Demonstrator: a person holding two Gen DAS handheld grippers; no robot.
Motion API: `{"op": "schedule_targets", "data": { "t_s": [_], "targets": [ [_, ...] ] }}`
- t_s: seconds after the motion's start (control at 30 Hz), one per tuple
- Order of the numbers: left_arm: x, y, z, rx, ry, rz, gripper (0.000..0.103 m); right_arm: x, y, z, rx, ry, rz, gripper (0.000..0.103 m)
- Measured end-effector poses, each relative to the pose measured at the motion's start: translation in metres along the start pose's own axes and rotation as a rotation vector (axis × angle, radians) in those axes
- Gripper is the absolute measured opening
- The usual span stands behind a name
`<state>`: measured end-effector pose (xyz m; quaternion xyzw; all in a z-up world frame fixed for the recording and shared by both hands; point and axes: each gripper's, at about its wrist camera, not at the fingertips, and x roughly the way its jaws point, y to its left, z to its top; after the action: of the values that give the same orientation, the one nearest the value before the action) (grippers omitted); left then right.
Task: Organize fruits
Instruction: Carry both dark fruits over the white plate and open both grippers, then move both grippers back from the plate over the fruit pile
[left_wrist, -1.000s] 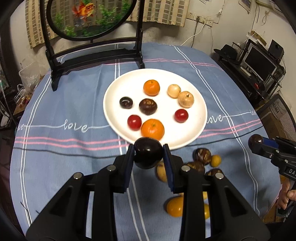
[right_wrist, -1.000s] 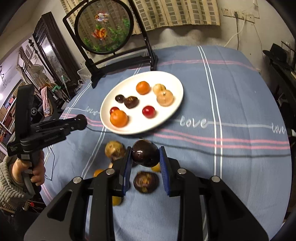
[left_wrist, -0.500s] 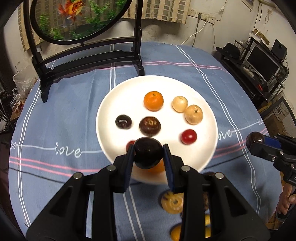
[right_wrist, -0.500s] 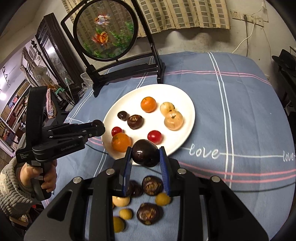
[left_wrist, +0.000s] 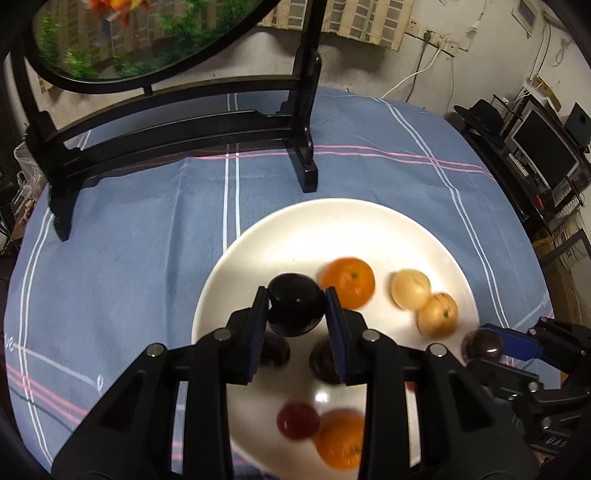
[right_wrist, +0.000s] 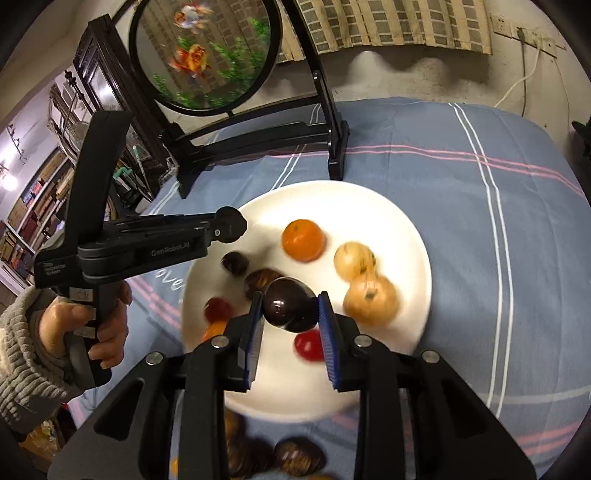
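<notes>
The left tool (left_wrist: 296, 308) is gripping a glossy, near-black round fruit (left_wrist: 295, 303) between its blue-padded fingers (left_wrist: 258, 314), hovering over the left-centre of the wide white round plate (left_wrist: 332, 225); the right tool (right_wrist: 290, 308) is likewise clamping a shiny dark maroon round fruit (right_wrist: 289, 303) above the plate's middle. To set these down well, each should probably be lowered until the fruit is almost resting on bare white surface before the pads are parted, since round fruit will likely roll if dropped; the open patch toward the far rim looks the safest landing, away from the bright orange tangerine (left_wrist: 348, 282) and the two pale tan onion-shaped fruits (left_wrist: 424, 302). The right tool is hanging directly over a small red cherry-like fruit (right_wrist: 309, 345), so shifting sideways first seems wise. Both tools are tilting downward and forward at the plate, converging close together, the left hand (right_wrist: 92, 325) wrapping its handle in a grey knitted sleeve. More dark fruits (right_wrist: 299, 458) are lying on the blue striped cloth covering the tabletop (right_wrist: 498, 229), near the plate's near rim.
</notes>
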<state>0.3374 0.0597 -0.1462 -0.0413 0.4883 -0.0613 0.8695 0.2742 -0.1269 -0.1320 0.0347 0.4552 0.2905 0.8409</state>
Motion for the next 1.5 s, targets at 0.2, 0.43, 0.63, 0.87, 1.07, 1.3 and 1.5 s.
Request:
{"op": "schedule_targets", "data": {
  "t_s": [0.2, 0.43, 0.63, 0.87, 1.07, 1.3, 1.5],
  "targets": [
    [0.031, 0.006, 0.008, -0.020, 0.038, -0.009, 0.032, 0.039, -0.007, 0.012, -0.011, 0.042, 0.002, 0.031],
    [0.031, 0.011, 0.004, -0.050, 0.014, -0.004, 0.061, 0.055, -0.005, 0.014, -0.027, 0.068, -0.009, 0.062],
    [-0.012, 0.019, -0.010, -0.089, -0.026, 0.009, 0.071, 0.009, 0.002, 0.016, -0.038, -0.037, -0.027, 0.065],
    [-0.069, 0.019, -0.084, -0.091, 0.024, 0.089, 0.091, -0.065, -0.002, -0.022, 0.089, -0.123, -0.070, 0.091],
    [-0.087, 0.008, -0.170, -0.099, 0.133, 0.067, 0.091, -0.095, -0.004, -0.101, 0.261, -0.048, -0.081, 0.098],
    [-0.092, -0.016, -0.210, -0.071, 0.179, -0.017, 0.091, -0.105, 0.004, -0.149, 0.272, 0.089, -0.108, 0.098],
    [-0.096, -0.033, -0.213, -0.015, 0.176, -0.058, 0.092, -0.118, 0.008, -0.153, 0.264, 0.067, -0.149, 0.098]
  ]
}}
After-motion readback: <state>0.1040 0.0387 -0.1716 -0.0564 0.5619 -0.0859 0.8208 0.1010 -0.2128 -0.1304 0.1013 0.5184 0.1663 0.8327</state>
